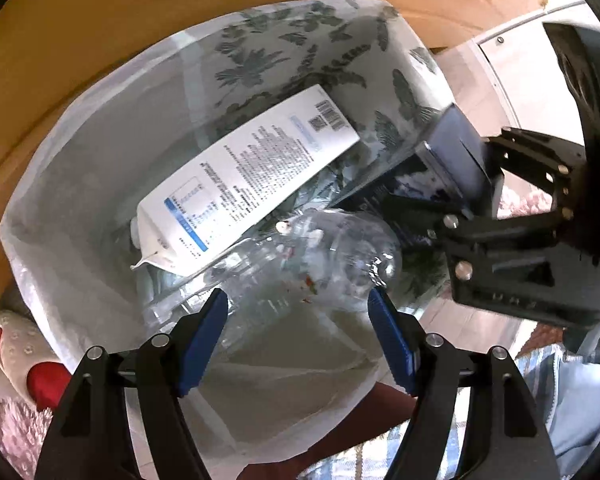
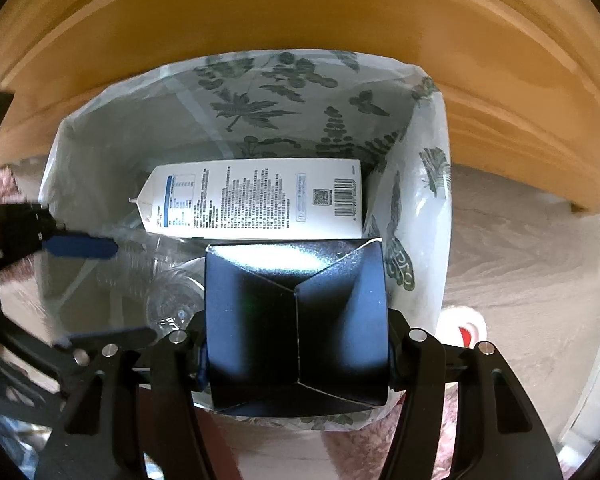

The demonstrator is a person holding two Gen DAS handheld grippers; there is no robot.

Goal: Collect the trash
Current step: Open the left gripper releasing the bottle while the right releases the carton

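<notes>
A white bin bag (image 1: 80, 184) printed with dark leaves stands open below both grippers. Inside it lie a white printed carton (image 1: 252, 176) and a clear plastic bottle (image 1: 320, 256). My left gripper (image 1: 298, 312) hangs open over the bag with nothing between its blue pads (image 1: 208, 332); the bottle lies beyond its tips. My right gripper (image 2: 298, 360) is shut on a dark blue carton (image 2: 296, 312), held over the bag's near right side. The right wrist view also shows the bag (image 2: 432, 216), the white carton (image 2: 256, 200), the bottle (image 2: 172, 292) and the left gripper's blue pad (image 2: 84, 246).
Yellow wooden furniture (image 2: 300, 12) curves close behind the bag. A white slipper with a red inside (image 1: 24, 356) lies on a pink fluffy rug (image 1: 4, 424). Another slipper (image 2: 466, 324) sits right of the bag on the grey wood floor (image 2: 520, 260). A person's light blue clothing (image 1: 572, 392) is at lower right.
</notes>
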